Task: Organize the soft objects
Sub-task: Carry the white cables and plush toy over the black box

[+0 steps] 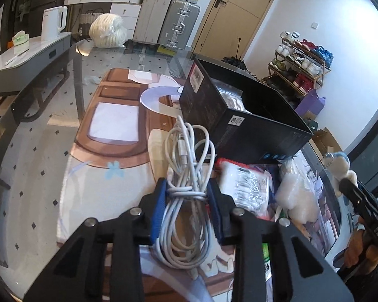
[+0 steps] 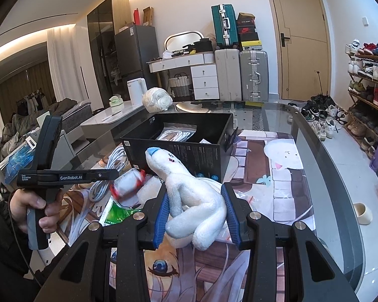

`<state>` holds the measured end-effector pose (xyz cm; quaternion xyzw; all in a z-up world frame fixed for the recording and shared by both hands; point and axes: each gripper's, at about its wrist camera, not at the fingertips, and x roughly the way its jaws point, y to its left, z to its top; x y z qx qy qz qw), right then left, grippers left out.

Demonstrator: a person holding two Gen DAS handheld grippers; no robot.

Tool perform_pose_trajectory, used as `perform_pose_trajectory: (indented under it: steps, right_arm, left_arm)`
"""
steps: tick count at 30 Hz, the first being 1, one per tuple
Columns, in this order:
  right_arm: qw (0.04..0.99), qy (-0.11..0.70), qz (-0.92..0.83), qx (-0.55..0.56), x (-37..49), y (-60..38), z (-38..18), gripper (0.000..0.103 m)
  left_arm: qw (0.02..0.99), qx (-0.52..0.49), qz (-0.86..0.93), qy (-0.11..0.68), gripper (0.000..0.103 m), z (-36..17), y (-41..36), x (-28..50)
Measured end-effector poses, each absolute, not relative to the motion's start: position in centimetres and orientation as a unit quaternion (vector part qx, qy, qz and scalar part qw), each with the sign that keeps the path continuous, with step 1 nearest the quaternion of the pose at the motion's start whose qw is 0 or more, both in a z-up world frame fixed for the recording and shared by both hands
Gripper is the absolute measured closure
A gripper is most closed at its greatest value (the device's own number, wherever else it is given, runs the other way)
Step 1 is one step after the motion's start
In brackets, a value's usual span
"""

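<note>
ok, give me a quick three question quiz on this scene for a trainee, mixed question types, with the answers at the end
1. True or false: the right gripper is shut on the white plush toy with a blue snout.
2. Multiple choice: what lies between the left gripper's blue pads? A) a green packet B) the coiled white charging cable C) a red-edged pouch
3. Short answer: is the open black cardboard box empty?

Key
1. True; the blue pads press the toy from both sides.
2. B; the pads sit against the tied middle of the coil.
3. No; a clear plastic zip bag lies inside.
</note>
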<state>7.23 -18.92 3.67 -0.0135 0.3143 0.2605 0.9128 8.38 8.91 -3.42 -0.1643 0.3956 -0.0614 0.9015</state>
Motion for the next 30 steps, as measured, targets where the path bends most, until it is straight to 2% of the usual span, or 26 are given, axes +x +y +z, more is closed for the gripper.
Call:
perform_pose_trajectory:
  steps: [16, 30]
  right_arm:
    - [0.912, 0.306, 0.271, -0.028, 8.4, -17.3, 4.9, 0.063]
    - [0.915, 0.303, 0.258, -0.069, 12.8, -15.7, 7.3, 0.063]
  left_arm:
    - [0.93, -0.134, -0.065, 0.336, 0.073, 1.7, 9.5, 6.1]
    - [0.939, -0.094, -0.102, 0.314, 0.073, 5.6, 7.1, 9.9]
